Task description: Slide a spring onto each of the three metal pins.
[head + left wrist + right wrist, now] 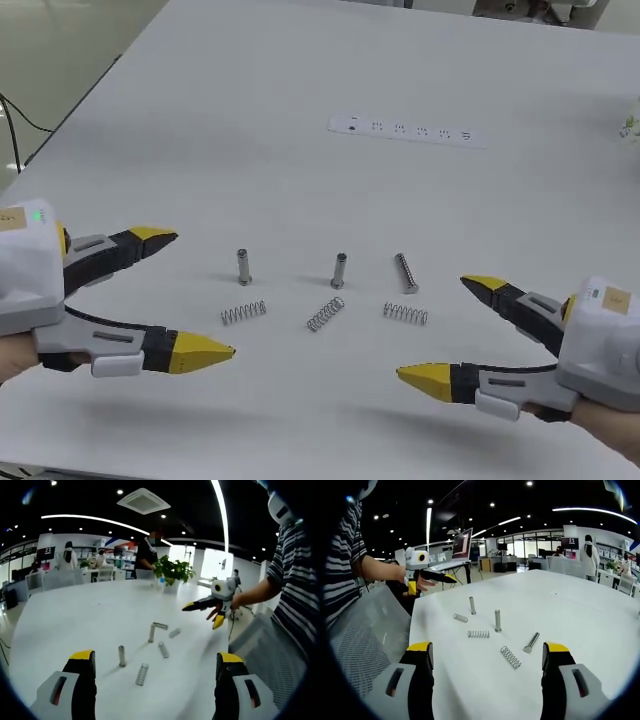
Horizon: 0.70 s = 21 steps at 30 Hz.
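Three springs lie on the table point(300, 180), each just in front of a pin, none threaded yet. Your left gripper point(190, 292) and right gripper point(448, 330) hang spread wide and empty at either end of the row. Start with the left spring point(243, 312): pinch it near one end, tip it upright, and lower it squarely over the standing left pin point(243, 266). The right pin point(404, 272) lies on its side, so you will likely need one gripper to steady it. No writing is legible; the power strip point(408, 130) shows none.
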Motion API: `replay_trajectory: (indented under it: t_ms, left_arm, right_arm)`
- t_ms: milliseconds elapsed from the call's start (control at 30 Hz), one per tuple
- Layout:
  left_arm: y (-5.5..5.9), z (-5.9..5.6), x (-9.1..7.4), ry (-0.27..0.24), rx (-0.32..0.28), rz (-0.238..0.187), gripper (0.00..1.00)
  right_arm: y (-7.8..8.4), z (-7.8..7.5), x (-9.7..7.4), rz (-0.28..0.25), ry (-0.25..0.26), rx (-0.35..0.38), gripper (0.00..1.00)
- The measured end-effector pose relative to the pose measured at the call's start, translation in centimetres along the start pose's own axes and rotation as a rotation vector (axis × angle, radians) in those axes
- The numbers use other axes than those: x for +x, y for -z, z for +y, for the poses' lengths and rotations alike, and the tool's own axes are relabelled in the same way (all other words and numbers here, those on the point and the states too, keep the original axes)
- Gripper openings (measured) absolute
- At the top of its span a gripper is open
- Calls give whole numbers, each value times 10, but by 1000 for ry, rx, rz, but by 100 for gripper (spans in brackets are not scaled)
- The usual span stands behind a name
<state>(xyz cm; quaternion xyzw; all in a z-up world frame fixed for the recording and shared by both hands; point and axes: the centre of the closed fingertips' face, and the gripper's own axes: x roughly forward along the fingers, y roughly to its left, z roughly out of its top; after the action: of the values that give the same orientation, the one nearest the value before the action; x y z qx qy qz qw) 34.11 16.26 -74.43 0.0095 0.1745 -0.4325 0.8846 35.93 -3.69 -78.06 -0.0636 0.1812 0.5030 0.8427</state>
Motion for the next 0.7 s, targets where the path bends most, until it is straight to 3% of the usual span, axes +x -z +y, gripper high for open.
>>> replay_trajectory:
  t_ms: [300, 700]
  left_arm:
    - [-4, 0, 0, 1, -1, -7, 97]
    - [-2, -2, 0, 11, -3, 5, 97]
  right_arm:
    - [0, -1, 0, 2, -6, -7, 90]
    - [2, -3, -3, 12, -16, -19, 90]
